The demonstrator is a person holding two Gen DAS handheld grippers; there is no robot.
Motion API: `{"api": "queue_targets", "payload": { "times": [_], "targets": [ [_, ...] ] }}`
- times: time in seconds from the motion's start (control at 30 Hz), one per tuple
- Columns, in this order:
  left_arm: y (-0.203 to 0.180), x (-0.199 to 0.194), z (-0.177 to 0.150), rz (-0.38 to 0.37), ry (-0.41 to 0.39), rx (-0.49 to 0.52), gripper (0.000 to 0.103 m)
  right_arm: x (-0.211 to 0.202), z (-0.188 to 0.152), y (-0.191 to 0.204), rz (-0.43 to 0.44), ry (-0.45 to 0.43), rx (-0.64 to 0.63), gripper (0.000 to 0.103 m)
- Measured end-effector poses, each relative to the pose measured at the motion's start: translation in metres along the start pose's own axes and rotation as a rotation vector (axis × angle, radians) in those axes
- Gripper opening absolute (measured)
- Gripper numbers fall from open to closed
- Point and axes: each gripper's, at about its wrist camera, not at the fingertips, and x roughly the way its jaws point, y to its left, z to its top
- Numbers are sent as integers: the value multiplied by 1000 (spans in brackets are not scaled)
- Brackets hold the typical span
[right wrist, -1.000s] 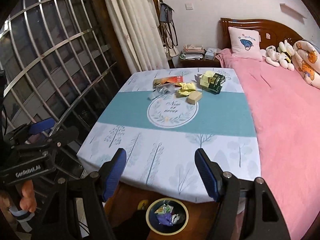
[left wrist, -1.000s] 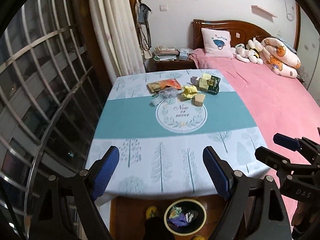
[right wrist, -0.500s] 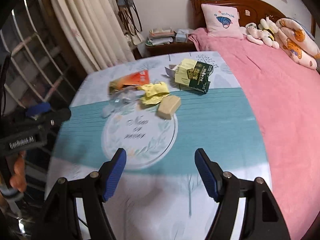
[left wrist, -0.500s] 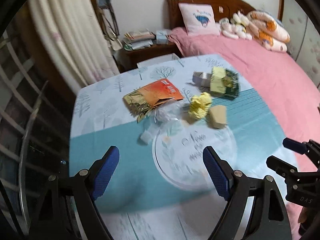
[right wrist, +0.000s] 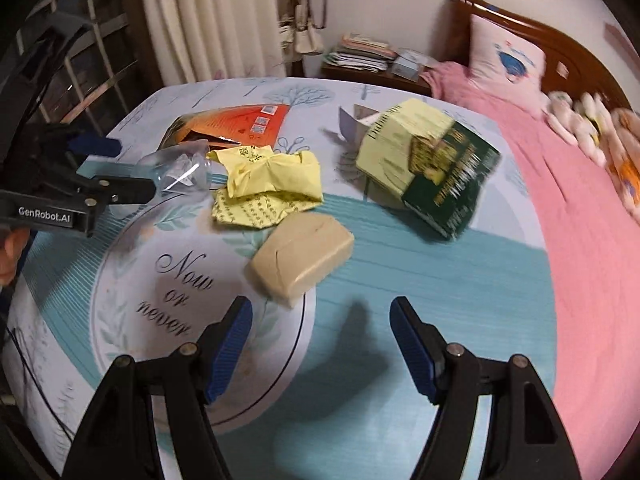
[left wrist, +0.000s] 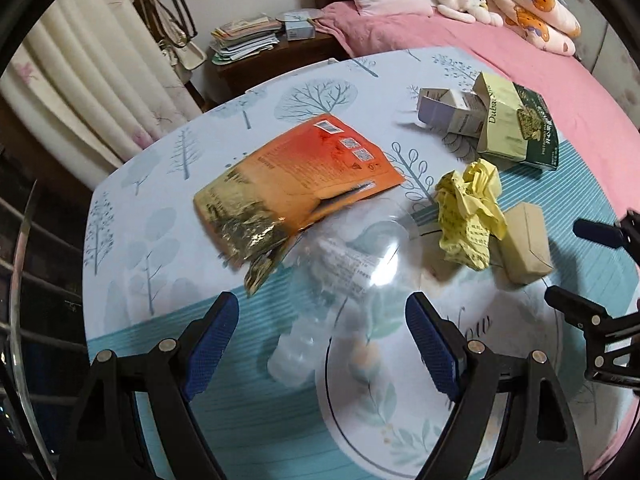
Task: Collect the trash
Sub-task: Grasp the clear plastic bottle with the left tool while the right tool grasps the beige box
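Two grippers are shown above a litter pile on the counter [left wrist: 132,216], with the printed "Now or never" medallion [right wrist: 176,292] taken as the landmark. The left gripper [left wrist: 322,344] is held over the far-left rim of the medallion, its fingers [left wrist: 210,342] wide apart and empty; a clear plastic bottle [left wrist: 340,280] lies on the cloth below and between them. The right gripper [right wrist: 320,348] is held at the medallion's right edge, fingers [right wrist: 230,350] likewise spread with nothing between them; a tan paper-wrapped block [right wrist: 302,262] rests just ahead on the rim.

Beyond the medallion lie a crumpled yellow paper [right wrist: 268,184], touching the block, an orange-and-gold foil pouch [left wrist: 296,184] to the far left, and a green-and-cream carton [right wrist: 428,168] to the far right, leaning on a small grey box [left wrist: 452,110].

Probable hazards: the bottle is smooth and round, so an off-centre closure is judged likely to squirt it sideways or roll it toward the pouch; the yellow paper may be dragged along with the block, since the two touch; the grippers are close enough that simultaneous reaches could collide.

Containers: no bin is visible at this moment. The carton and the grey box appear opened; their contents cannot be made out. The bottle appears empty.
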Motion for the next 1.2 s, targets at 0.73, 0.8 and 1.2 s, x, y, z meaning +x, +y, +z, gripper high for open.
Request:
{"api": "queue_targets", "payload": {
  "times": [0.73, 0.8, 1.2],
  "targets": [
    [11, 15, 13, -107, 25, -12, 71, 42, 38, -4, 104, 1, -135, 64],
    [13, 18, 14, -109, 33, -14, 71, 42, 37, 0, 111, -2, -124, 65],
    [19, 26, 8, -155, 99, -5, 71, 37, 26, 9, 76, -10, -22, 64]
  ]
}}
